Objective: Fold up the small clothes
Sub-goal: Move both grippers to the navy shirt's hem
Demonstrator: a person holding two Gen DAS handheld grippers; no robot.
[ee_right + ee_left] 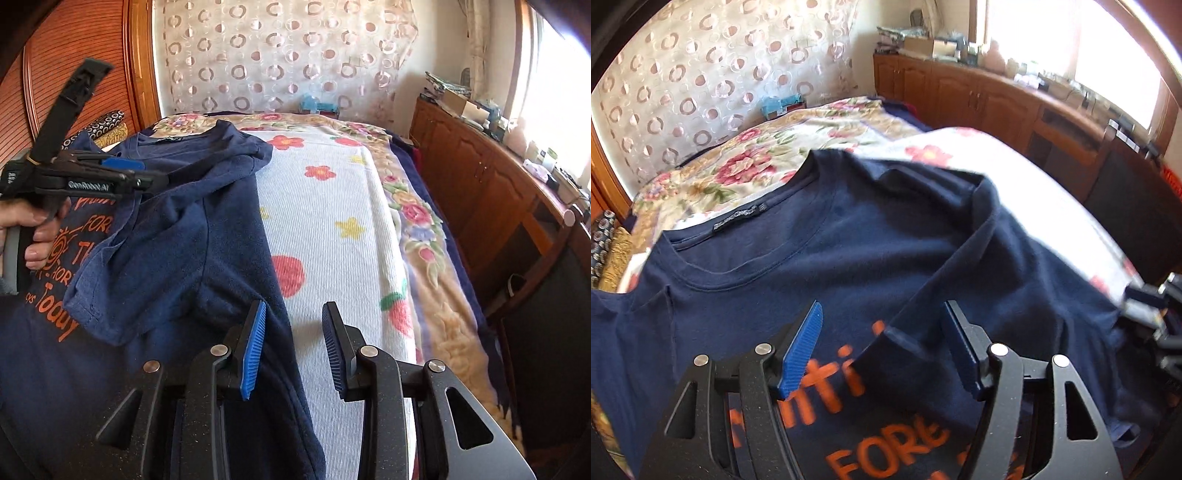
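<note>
A navy T-shirt with orange lettering lies front up on the bed, collar toward the far end. One sleeve is folded inward over the print. My left gripper hovers over the chest, open, with the sleeve's tip lying below the gap and neither pad pressing on it. In the right wrist view a hand holds that left gripper above the shirt. My right gripper is open over the shirt's right side edge, its left fingertip above the navy cloth and its right one above the white blanket.
A floral bedspread covers the bed under the white blanket. Wooden cabinets topped with clutter run along the bed's right side beneath a bright window. A ring-patterned curtain hangs behind the bed. Patterned cushions lie at the far left.
</note>
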